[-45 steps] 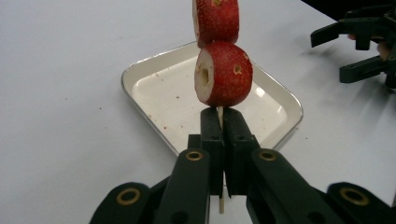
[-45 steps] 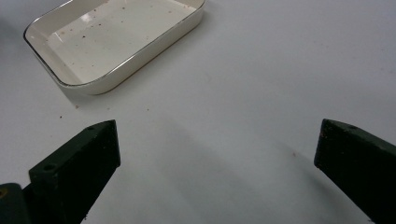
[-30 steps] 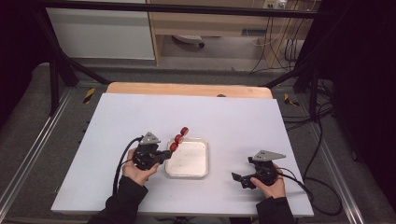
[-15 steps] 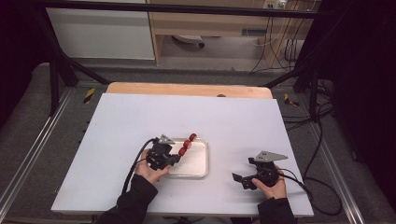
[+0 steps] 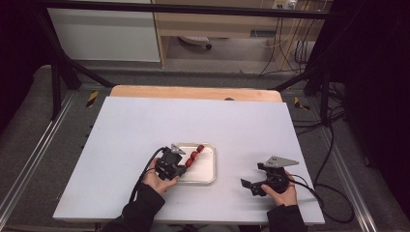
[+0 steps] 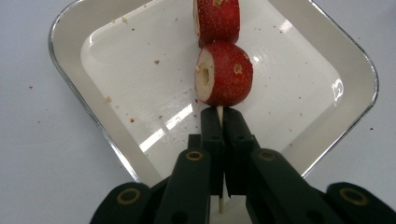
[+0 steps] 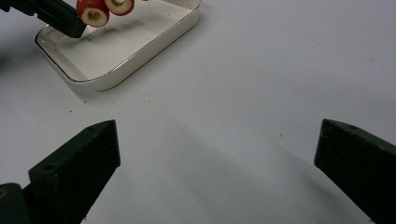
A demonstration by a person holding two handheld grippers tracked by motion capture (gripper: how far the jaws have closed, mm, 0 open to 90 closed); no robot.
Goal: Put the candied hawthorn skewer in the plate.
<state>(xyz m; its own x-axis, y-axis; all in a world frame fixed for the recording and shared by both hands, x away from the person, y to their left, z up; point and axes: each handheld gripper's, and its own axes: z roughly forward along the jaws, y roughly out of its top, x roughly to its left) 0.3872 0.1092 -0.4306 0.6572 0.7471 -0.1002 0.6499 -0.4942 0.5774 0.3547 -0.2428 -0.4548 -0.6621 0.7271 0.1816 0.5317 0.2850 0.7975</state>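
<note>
While the left gripper (image 6: 219, 122) clamps the fruit skewer (image 6: 223, 74) by its stick over the white tray (image 6: 93, 109), lowering it level suits best, right gripper (image 7: 215, 154) wide open and empty.

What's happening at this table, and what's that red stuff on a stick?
A person works with a gripper in each hand. The left gripper is shut on the thin stick of a skewer of red fruit pieces and holds it over a white square tray dotted with crumbs. The right gripper rests to the side over the bare table, jaws wide apart, holding nothing.
</note>
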